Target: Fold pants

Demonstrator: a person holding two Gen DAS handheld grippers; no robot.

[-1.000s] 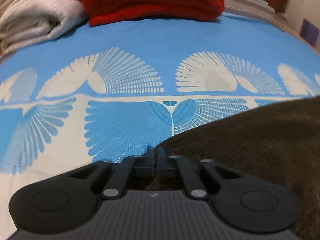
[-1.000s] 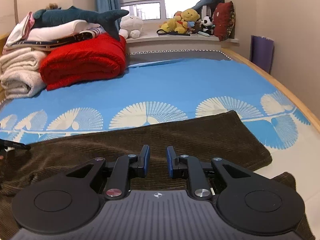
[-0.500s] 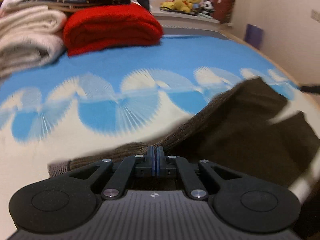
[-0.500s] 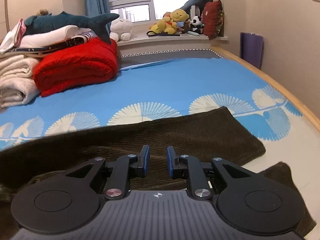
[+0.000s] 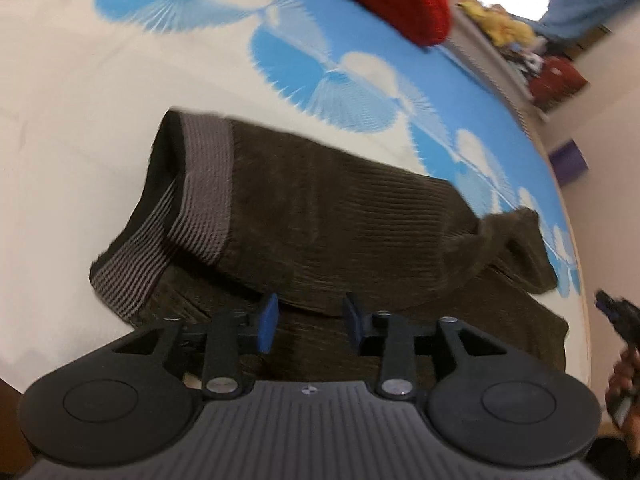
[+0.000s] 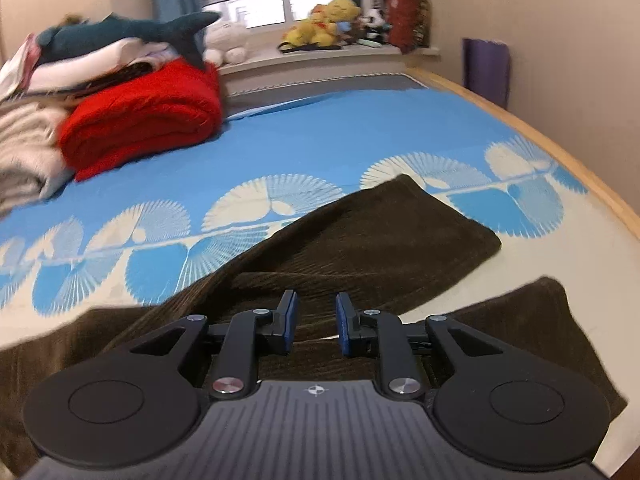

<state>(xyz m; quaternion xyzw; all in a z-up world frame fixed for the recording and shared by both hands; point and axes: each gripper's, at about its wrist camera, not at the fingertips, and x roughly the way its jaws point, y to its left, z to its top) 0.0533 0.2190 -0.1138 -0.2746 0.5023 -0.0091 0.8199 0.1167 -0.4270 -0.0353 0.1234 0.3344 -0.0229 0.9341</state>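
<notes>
Your L gripper (image 5: 308, 314): fingers spread, gripping nothing, just above brown corduroy pants (image 5: 340, 220). Pants lie on bed (image 5: 72, 128), waistband (image 5: 208, 184) doubled over toward legs. Your R gripper (image 6: 316, 322): fingers apart, empty, over pants. Red blanket (image 6: 144, 120) well apart.

A home bedroom: patterned bed sheet (image 6: 320, 132), folded blankets (image 6: 140, 120), plush toys (image 6: 328, 20) on the windowsill.

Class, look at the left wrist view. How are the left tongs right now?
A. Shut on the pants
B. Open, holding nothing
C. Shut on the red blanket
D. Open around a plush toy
B: the left tongs stand apart above the pants, with nothing between them.
</notes>
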